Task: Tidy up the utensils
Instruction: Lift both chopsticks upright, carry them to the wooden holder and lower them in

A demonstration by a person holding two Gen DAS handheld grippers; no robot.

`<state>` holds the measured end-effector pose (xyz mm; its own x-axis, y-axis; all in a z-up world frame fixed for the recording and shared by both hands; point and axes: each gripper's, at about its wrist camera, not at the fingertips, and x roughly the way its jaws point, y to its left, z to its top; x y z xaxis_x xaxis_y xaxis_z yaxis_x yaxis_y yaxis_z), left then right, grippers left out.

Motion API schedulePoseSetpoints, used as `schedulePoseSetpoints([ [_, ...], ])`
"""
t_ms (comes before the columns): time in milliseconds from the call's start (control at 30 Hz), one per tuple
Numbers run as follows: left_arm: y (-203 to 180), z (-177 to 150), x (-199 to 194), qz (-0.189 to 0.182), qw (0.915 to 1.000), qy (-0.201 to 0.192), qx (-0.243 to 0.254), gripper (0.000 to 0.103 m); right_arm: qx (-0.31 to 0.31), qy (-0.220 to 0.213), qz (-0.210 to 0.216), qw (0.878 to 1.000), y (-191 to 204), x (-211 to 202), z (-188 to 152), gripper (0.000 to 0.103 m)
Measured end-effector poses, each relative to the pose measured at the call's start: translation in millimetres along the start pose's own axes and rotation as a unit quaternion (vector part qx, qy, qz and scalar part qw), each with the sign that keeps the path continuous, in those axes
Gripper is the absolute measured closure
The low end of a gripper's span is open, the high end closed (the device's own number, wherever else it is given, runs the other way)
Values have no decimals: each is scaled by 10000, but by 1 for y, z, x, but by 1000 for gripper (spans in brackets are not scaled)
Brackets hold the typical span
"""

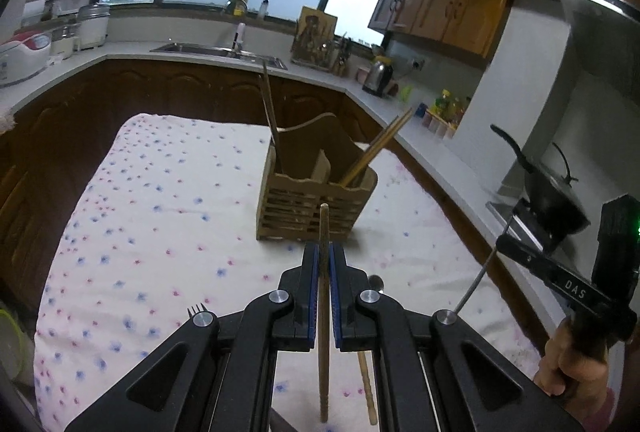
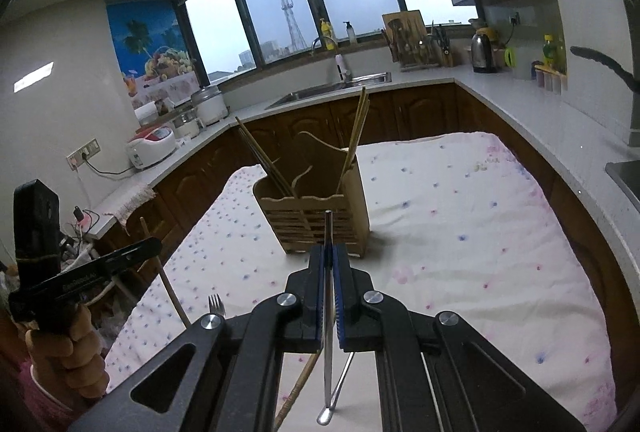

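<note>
**A:** What's in the slatted light-wood utensil caddy point(image 1: 316, 200) on the flower-dotted white cloth point(image 1: 160, 216)?

**B:** Chopsticks only, as far as I can see. A dark wooden pair point(image 1: 270, 112) leans out of the left compartment, and a paler bamboo pair point(image 1: 380, 144) angles out of the right one. The middle section, behind the curved divider, looks bare, though its floor is hidden.

**A:** And the grippers?

**B:** The left gripper point(image 1: 324, 260) is clamped on a single brown wooden chopstick point(image 1: 324, 312), held roughly upright, its tip in front of the caddy's slats. The right gripper point(image 2: 329, 264) is pinched on a thin silver metal utensil handle point(image 2: 328, 312); its lower end widens into a small rounded tip, but what kind of utensil it is I cannot tell.

**A:** Anything loose on the cloth?

**B:** A steel fork point(image 2: 216, 304), tines showing just past the right gripper's left link, another ridged wooden chopstick point(image 1: 368, 388) lying beneath the left gripper, and a slim metal piece point(image 2: 346, 372) under the right one.

**A:** Readable writing?

**B:** White letters "DAS" on the black bar of the other gripper's handle point(image 1: 576, 288). The printing on its counterpart in the right wrist view is too blurred to read.
</note>
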<state>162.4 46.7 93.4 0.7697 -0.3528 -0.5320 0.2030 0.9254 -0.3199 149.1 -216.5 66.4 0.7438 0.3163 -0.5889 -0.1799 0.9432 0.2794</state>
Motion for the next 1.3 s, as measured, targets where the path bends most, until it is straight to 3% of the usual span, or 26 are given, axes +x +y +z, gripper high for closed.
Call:
schedulePoseSetpoints([
  [467, 10, 6, -9, -23, 9989, -441, -184, 100, 56, -268, 34, 9996, -3, -2, 11, 98],
  [767, 9, 19, -15, -11, 9953, -955, -150, 100, 103, -538, 50, 9985, -4, -2, 27, 98],
  [1300, 21, 48, 6, -20, 9869, -1609, -134, 100, 131, -1095, 68, 9939, -8, 20, 82, 98],
])
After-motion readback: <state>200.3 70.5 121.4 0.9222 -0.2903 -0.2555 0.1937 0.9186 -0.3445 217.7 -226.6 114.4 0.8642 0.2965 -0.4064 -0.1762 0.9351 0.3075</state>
